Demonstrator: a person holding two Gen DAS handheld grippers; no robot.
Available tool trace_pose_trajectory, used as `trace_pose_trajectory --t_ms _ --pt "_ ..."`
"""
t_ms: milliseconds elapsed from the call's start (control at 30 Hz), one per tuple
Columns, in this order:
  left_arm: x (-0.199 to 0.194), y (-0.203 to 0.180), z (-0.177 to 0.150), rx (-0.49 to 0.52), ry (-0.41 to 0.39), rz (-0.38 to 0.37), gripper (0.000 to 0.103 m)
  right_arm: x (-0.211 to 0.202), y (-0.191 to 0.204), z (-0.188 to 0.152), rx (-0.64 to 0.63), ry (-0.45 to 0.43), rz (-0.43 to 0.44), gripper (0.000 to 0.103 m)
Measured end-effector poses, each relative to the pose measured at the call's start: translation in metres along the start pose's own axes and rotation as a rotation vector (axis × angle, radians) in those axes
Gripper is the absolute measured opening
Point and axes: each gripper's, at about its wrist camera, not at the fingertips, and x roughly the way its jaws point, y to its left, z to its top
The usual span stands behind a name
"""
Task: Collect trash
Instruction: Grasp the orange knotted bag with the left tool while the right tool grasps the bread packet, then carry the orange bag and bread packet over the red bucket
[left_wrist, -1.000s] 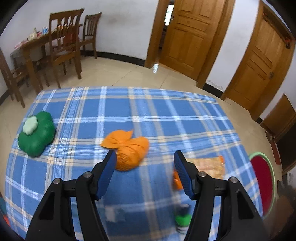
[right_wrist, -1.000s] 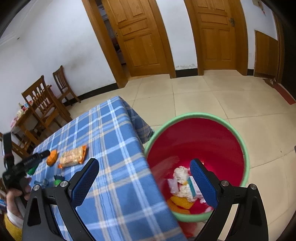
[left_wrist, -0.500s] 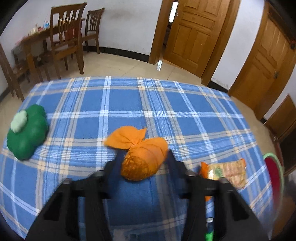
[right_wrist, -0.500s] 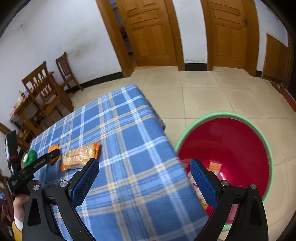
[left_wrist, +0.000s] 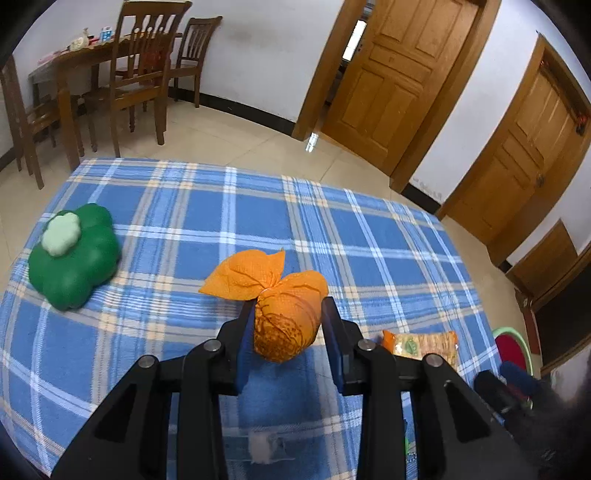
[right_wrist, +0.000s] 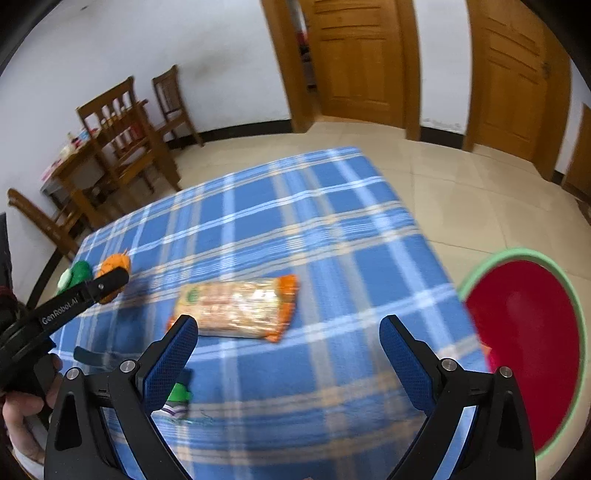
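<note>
An orange tied bundle (left_wrist: 284, 332) lies on the blue plaid tablecloth (left_wrist: 221, 221). My left gripper (left_wrist: 287, 304) is closing on it, and both pads press its sides. In the right wrist view the same left gripper (right_wrist: 110, 280) shows at far left on the bundle (right_wrist: 114, 263), held by a hand. My right gripper (right_wrist: 288, 325) is open above the table, just short of an orange snack packet (right_wrist: 236, 308). Nothing is between its fingers. The packet (left_wrist: 421, 345) lies right of the bundle. A red bin with a green rim (right_wrist: 535, 332) stands on the floor at right.
A green flower-shaped object (left_wrist: 74, 258) sits at the cloth's left edge. A small green-capped item (right_wrist: 177, 398) and a white scrap (left_wrist: 262, 448) lie near the front edge. Wooden chairs and a table (left_wrist: 122, 74) stand back left; wooden doors (left_wrist: 391, 81) line the far wall.
My left gripper moved forward around the orange bundle and closed in on it. My right gripper swung left from over the red bin to above the table near the snack packet.
</note>
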Motion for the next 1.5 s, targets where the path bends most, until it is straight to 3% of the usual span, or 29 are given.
trace_pose_trajectory --t_ms 133,367,700,833,1033,1233,1500 --pt "-0.007 0.005 0.005 -0.015 -0.032 0.024 0.034 0.013 0.021 0.000 -0.047 0.006 0.024 0.099" --pt "-0.008 0.017 0.006 -0.055 -0.034 0.027 0.034 0.040 0.048 0.000 -0.114 0.017 -0.013 0.099" --pt "-0.007 0.015 0.003 -0.048 -0.033 0.018 0.034 0.055 0.050 -0.001 -0.133 0.060 -0.027 0.095" --pt "-0.008 0.007 0.002 -0.022 -0.037 0.015 0.034 0.050 0.049 -0.005 -0.151 0.054 -0.011 0.089" --pt "-0.017 -0.007 -0.001 0.026 -0.030 0.006 0.034 0.030 0.041 -0.014 -0.149 0.040 0.033 0.089" --pt "-0.039 -0.020 -0.010 0.055 -0.031 -0.012 0.034 -0.004 0.018 -0.023 -0.078 0.001 0.069 0.089" --pt "-0.059 -0.043 -0.031 0.063 -0.019 -0.076 0.034 -0.046 -0.023 -0.041 0.022 -0.047 0.051 0.089"
